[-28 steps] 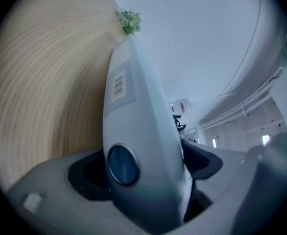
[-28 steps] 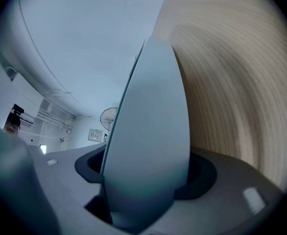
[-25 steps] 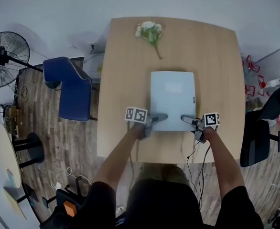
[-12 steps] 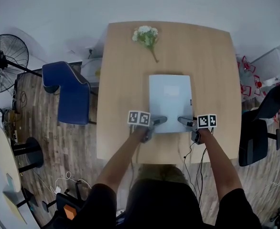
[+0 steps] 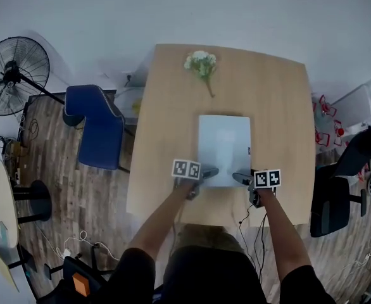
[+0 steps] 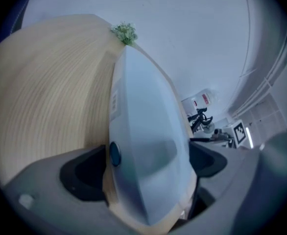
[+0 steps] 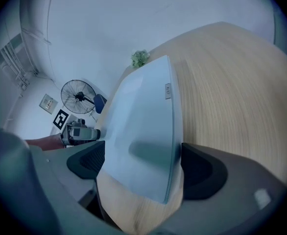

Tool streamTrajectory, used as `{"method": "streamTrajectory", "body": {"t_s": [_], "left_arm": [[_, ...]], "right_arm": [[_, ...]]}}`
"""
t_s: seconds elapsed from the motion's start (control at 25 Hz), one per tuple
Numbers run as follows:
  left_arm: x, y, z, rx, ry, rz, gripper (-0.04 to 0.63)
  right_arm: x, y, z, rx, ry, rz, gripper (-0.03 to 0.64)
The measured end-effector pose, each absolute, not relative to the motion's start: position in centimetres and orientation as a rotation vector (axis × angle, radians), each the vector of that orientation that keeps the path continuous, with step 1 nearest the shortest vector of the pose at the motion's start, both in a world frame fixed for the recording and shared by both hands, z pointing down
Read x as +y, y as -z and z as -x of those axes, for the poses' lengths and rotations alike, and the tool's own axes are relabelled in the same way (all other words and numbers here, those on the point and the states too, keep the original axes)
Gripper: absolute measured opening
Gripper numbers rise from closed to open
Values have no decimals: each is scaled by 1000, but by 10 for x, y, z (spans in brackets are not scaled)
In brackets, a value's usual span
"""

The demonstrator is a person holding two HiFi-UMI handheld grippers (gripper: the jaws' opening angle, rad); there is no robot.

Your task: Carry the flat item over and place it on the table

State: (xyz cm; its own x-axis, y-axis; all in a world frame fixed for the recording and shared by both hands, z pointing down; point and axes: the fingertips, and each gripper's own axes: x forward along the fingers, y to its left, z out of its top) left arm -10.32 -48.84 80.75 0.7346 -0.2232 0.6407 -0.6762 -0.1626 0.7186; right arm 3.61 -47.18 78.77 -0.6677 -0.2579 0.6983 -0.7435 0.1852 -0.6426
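Note:
The flat item [image 5: 223, 147], a pale grey-blue panel, lies on the wooden table [image 5: 280, 106] near its front half. My left gripper [image 5: 209, 171] is at the panel's near left corner, my right gripper [image 5: 238, 177] at its near right corner. In the left gripper view the panel [image 6: 143, 121] runs between the jaws of the left gripper [image 6: 148, 165], which are opening, pads off it. In the right gripper view the panel [image 7: 143, 116] sits between the wide jaws of the right gripper [image 7: 138, 163], pads apart from its faces.
A sprig of white flowers [image 5: 201, 62] lies at the table's far edge. A blue chair [image 5: 97, 125] stands left of the table, with a floor fan [image 5: 11, 75] beyond it. A black office chair [image 5: 334, 201] is at the right, and cables hang off the front edge.
Both grippers' jaws have spread off the panel's near corners and drawn back a little toward me. The panel has stayed flat on the table.

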Motion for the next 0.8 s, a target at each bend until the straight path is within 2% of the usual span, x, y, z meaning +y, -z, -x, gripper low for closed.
{"method": "streamTrajectory", "body": {"t_s": [0.32,0.6,0.8], "left_arm": [[-468,-776,138,-821,-400,-1774,532],[-404,-676,135,-875,-165,-1878,532],[-359,-618,138,-942,-59,-2055,515]], "right_arm": [[-451,-753,-37,-2126,-1517,-939,486],[-418,-657,-54,-2347,-1553,-1124,486],[-380,-608,-45,-2455,-1356,-1098,486]]}}
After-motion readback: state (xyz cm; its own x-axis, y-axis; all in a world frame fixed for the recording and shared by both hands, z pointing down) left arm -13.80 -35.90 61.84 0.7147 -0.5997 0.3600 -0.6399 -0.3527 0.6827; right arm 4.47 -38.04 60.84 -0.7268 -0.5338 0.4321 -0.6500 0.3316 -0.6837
